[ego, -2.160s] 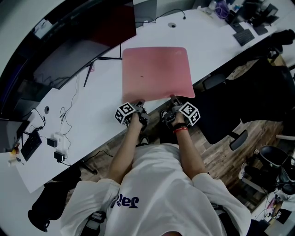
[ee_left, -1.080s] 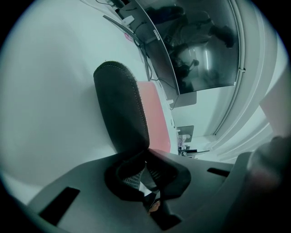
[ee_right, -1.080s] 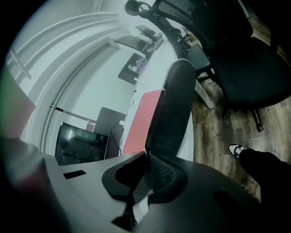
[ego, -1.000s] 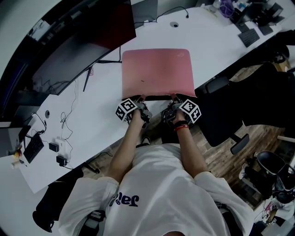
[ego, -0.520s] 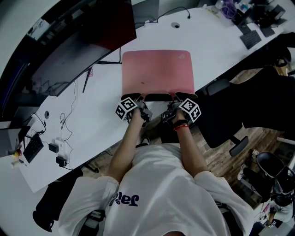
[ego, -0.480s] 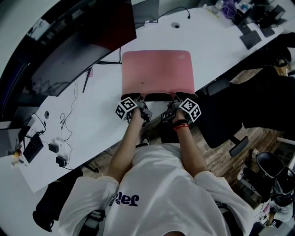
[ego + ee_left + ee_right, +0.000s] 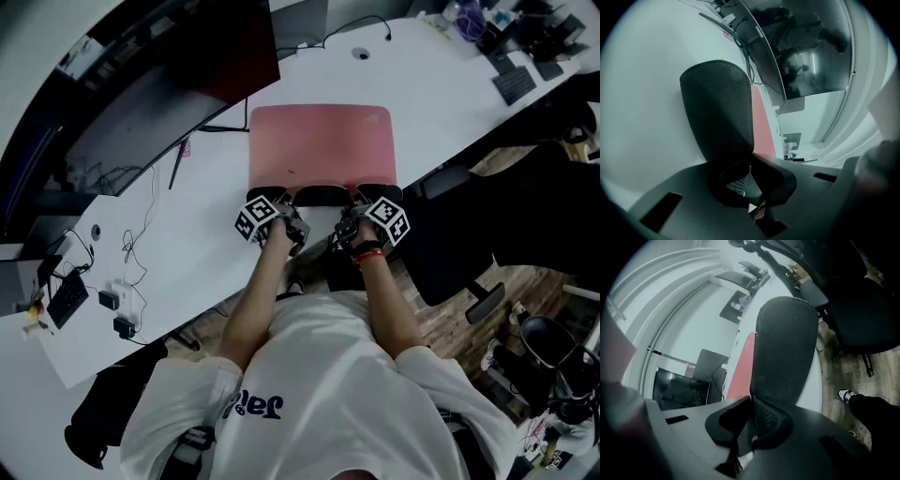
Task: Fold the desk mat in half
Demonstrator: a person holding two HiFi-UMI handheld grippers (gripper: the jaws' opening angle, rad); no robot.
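Desk mat [image 7: 319, 141], pink, near edge lifted

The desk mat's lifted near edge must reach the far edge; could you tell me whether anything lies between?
Nothing visible does: the desk mat is bare on top but for a tiny speck, and the monitor stands off its left edge.

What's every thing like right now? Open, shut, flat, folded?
desk mat: near edge lifted, dark underside showing, rest flat, not folded yet.
left hand-held gripper: shut on the desk mat's near edge.
right hand-held gripper: shut on the desk mat's near edge.
monitor: screen dark.
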